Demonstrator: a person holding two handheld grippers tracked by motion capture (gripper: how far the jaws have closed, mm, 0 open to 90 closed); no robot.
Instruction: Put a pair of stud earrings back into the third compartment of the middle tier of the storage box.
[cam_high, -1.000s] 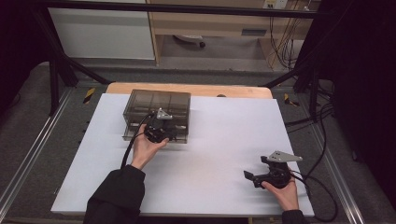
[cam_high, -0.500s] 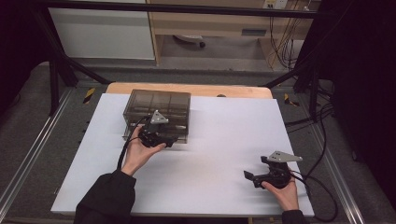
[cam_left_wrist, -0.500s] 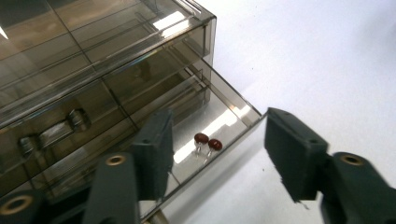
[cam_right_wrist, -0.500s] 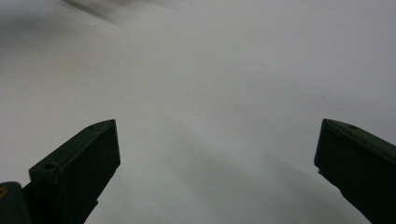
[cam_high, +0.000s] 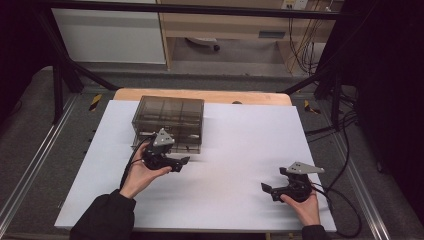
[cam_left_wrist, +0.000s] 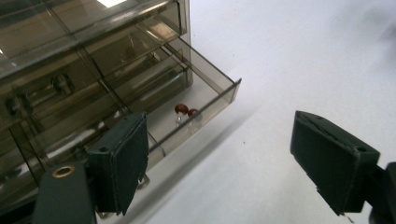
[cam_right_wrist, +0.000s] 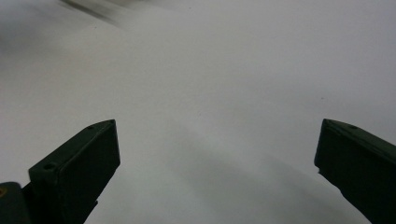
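Jaws are standing wide apart on the left gripper (cam_high: 182, 161), having just been opening, with nothing between them; the right gripper (cam_high: 267, 188) is also gaping over bare white table (cam_high: 240, 145), well apart from the work. The smoky cabinet (cam_high: 170, 120) is sitting at the table's far left, and its lower drawer (cam_left_wrist: 196, 100) is hanging pulled out, two small red-headed pins (cam_left_wrist: 186, 112) lying inside near the front wall. Risk now: I judge a swinging left jaw could be clipping that protruding drawer front, jolting the pins or dragging the light cabinet. The drawer's long axis is running across the cabinet's front, and it is opening toward the person.
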